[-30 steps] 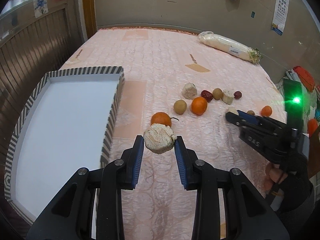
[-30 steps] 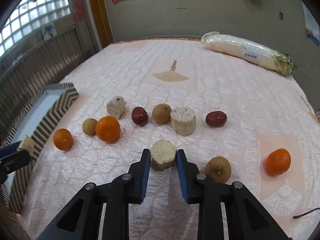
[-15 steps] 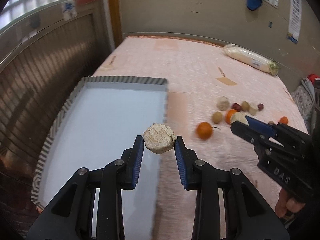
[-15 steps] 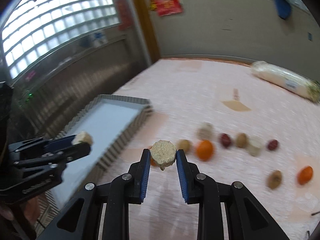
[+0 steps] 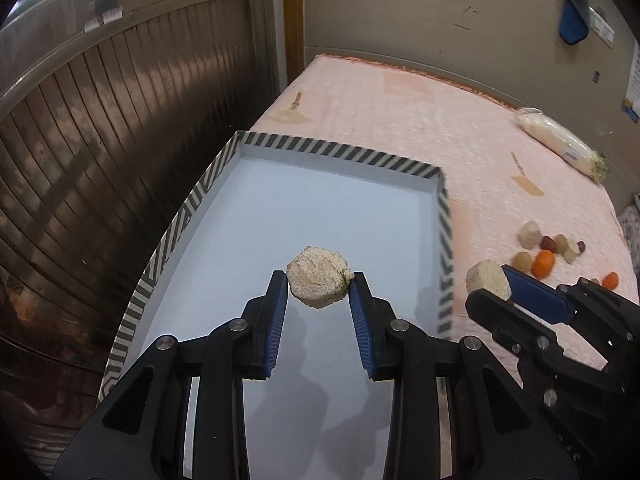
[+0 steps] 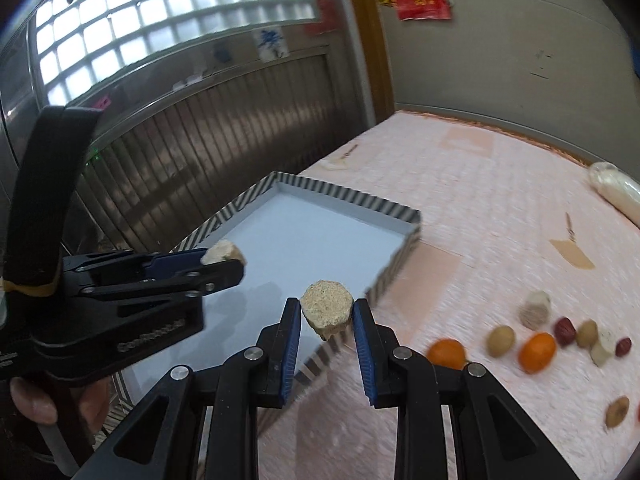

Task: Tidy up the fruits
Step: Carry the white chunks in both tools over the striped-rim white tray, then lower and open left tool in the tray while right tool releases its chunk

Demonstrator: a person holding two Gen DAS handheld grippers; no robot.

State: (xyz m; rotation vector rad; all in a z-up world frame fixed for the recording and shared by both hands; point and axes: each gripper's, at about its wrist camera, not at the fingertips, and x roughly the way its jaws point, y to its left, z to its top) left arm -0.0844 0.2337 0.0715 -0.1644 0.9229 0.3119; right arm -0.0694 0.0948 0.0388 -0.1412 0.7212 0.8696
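Note:
My left gripper (image 5: 318, 286) is shut on a beige round chunk (image 5: 319, 278) and holds it over the white floor of the striped-rim tray (image 5: 444, 240). My right gripper (image 6: 326, 314) is shut on a second beige chunk (image 6: 327, 309), above the tray's (image 6: 404, 254) near right rim. The right gripper also shows in the left wrist view (image 5: 496, 286) with its chunk (image 5: 487, 278), just right of the tray. The left gripper shows in the right wrist view (image 6: 224, 260) over the tray. Loose fruits lie on the pink quilt: oranges (image 6: 537, 352) (image 6: 447, 354), red dates (image 6: 565, 330) and brown fruits (image 6: 501, 340).
A bagged white roll (image 5: 560, 142) lies at the quilt's far right. A dark slatted wooden wall (image 5: 100, 140) runs along the tray's left side. The fruit group (image 5: 548, 246) lies to the right of the tray on the quilt (image 5: 400, 120).
Both grippers swung left with their chunks, from over the fruits on the quilt to the tray. The left one now hangs over the tray's floor, the right one at its rim.

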